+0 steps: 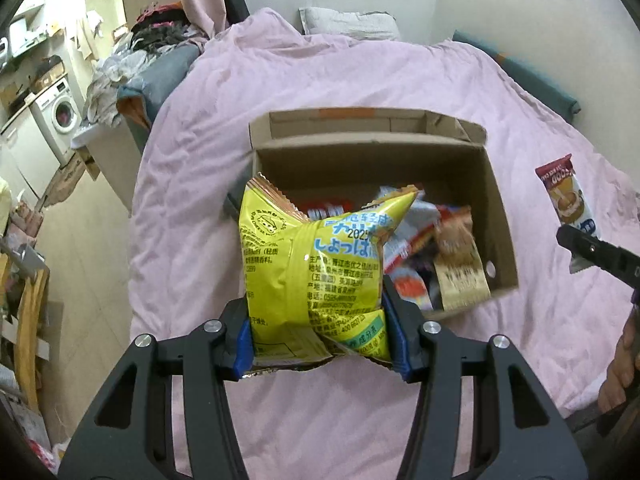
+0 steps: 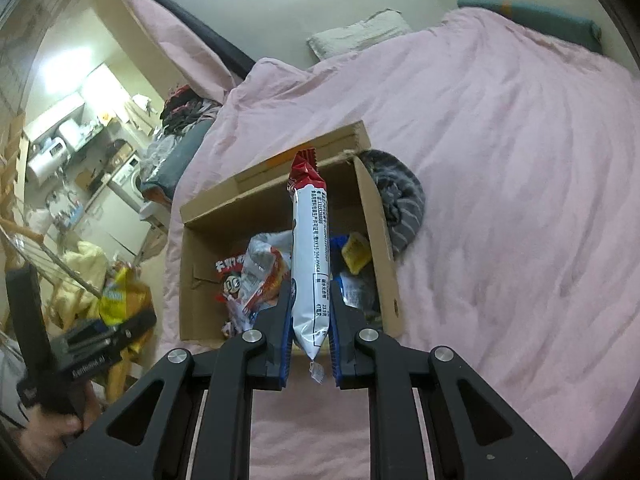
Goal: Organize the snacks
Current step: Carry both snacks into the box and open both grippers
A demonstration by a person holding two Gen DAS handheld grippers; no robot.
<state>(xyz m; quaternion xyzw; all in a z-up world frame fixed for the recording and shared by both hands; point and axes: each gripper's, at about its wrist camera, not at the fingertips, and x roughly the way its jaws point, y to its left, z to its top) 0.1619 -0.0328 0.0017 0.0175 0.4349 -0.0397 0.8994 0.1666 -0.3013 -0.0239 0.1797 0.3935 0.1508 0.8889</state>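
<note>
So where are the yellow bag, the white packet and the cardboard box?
yellow bag [image 1: 316,280]: left wrist view, its printed middle.
white packet [image 2: 311,272]: right wrist view, its white body.
cardboard box [image 1: 496,216]: left wrist view, its right wall.

The yellow snack bag reads "2025" and "しょっぱ".

Bedcover: pale pink, plain. Box: brown cardboard, orange strip on far flap. Crisp bag: bright yellow, blue and white lettering, orange-striped crimped edge. Slim packet: white with small dark print, red top. Gripper arms: black; pads: blue. Rolled cloth: grey with lighter stripes. Pillow: off-white.
</note>
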